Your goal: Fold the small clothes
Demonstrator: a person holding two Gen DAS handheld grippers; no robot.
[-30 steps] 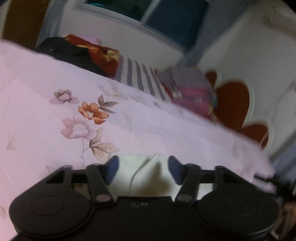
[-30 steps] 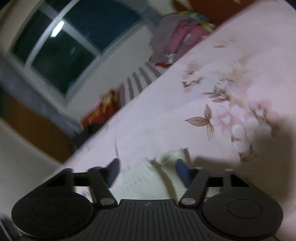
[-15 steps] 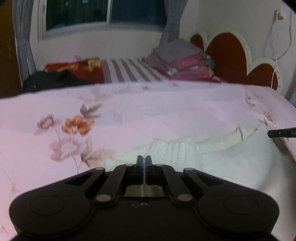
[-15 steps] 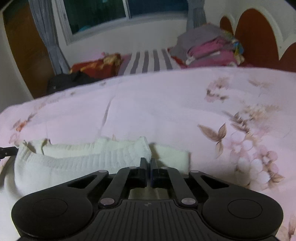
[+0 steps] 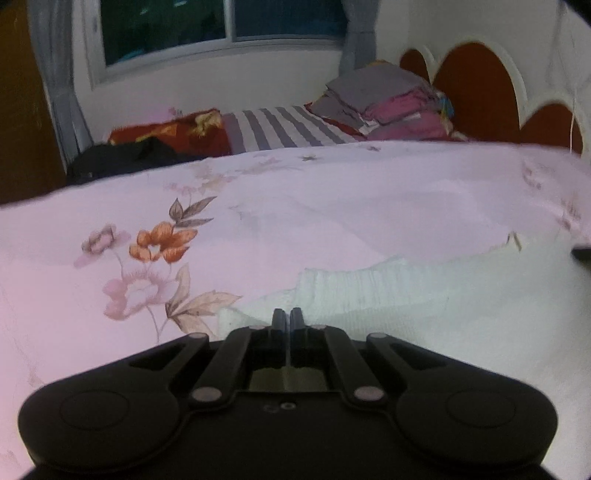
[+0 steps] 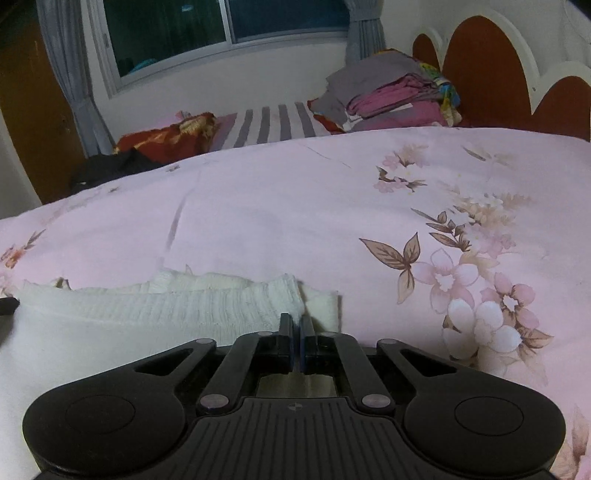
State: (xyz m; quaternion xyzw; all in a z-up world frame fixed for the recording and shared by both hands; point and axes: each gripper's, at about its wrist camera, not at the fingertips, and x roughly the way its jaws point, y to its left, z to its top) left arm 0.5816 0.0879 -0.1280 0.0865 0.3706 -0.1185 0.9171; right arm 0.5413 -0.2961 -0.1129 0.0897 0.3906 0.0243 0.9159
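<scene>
Left tongs (image 5: 287, 314) and right tongs (image 6: 296, 319) each pinch the white knit garment (image 6: 166, 299) on the bed (image 6: 277, 206); thin bites could slip when lifted.

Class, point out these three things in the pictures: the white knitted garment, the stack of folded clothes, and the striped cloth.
white knitted garment (image 6: 192, 306): right wrist view, ribbed edge.
stack of folded clothes (image 6: 391, 92): right wrist view, pink layers.
striped cloth (image 5: 284, 127): left wrist view, middle stripes.

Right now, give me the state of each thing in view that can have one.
left gripper: shut on the white garment's edge
right gripper: shut on the same edge
white garment: spread on the bedsheet, unfolded
bedsheet: spread out
clothes pile: folded, stacked
window: looks shut
</scene>
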